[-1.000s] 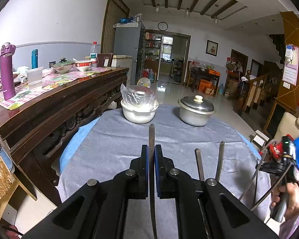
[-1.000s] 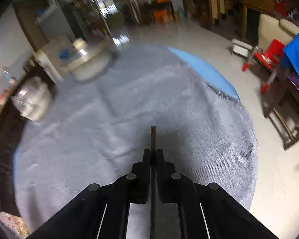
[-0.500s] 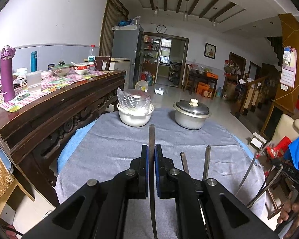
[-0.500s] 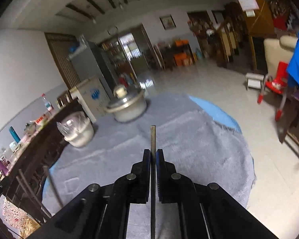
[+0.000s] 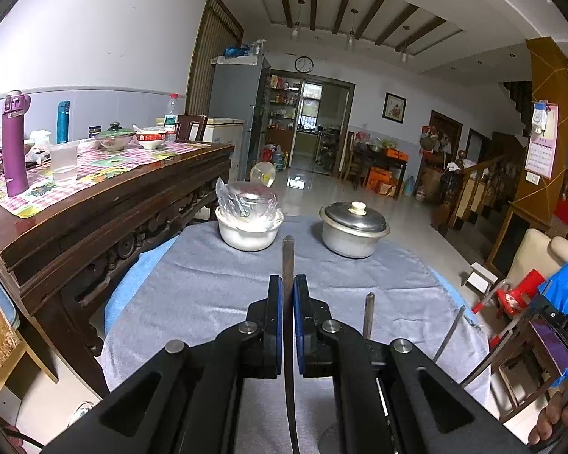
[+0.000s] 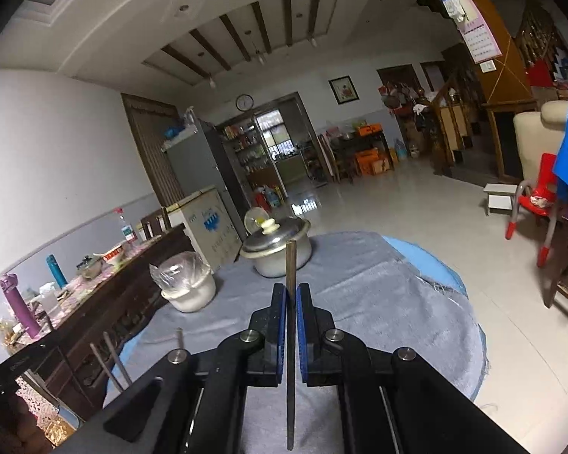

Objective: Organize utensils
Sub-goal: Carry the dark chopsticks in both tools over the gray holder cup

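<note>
My left gripper [image 5: 288,283] is shut on a flat metal utensil handle [image 5: 287,261] that sticks forward past the pads, held above the grey-clothed round table [image 5: 208,287]. My right gripper [image 6: 291,291] is shut on a thin metal utensil handle [image 6: 291,265], also above the table [image 6: 378,302]. In the left wrist view more metal utensil handles [image 5: 369,314] stick up behind the right side of my gripper, and the right gripper's frame [image 5: 549,333] shows at the far right. In the right wrist view several utensil handles [image 6: 113,363] show at lower left.
A lidded metal pot [image 5: 354,232] and a white bowl covered in plastic wrap [image 5: 248,223] stand at the table's far side. A dark wooden sideboard [image 5: 106,204] with bottles and bowls runs along the left. A red stool [image 6: 537,204] stands on the floor to the right.
The right gripper has tilted up from looking down at the cloth to a level view of the room. The left gripper has risen and drawn back slightly. Both stay shut on their utensils.
</note>
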A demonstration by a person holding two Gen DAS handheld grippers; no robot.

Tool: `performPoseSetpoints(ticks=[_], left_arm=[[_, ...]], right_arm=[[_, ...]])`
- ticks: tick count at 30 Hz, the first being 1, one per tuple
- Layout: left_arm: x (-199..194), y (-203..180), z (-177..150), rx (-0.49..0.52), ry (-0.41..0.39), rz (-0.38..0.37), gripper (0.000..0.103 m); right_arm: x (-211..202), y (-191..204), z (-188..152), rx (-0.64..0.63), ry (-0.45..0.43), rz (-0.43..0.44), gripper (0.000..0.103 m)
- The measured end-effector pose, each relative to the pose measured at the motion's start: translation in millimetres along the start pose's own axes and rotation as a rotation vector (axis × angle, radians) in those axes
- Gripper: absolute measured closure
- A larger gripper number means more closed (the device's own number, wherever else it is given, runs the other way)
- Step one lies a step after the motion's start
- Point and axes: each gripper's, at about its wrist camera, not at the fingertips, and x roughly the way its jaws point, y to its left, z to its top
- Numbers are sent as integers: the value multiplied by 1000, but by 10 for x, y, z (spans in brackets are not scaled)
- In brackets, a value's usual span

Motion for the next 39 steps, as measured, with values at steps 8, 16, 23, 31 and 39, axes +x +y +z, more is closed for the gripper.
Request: performPoseSetpoints(ticks=[8,16,23,31,39], left_arm=[[-128,-35,90,-5,-30,-33,97],[-207,-22,188,-21,-42,-72,97],[-329,-49,305,-30,-76,-101,97],[-430,-165,403,-26,-121,-144,97],[-349,-293,370,-20,-125,-150,97]], right_arm=[[-252,195,91,-54,-40,41,97],[-424,360,165,-91,-69,80,97],[-566,483,207,-107,-88,121,97],[-740,677,236,-147,-118,177,97],[-699,865,181,-147,-115,238,97]])
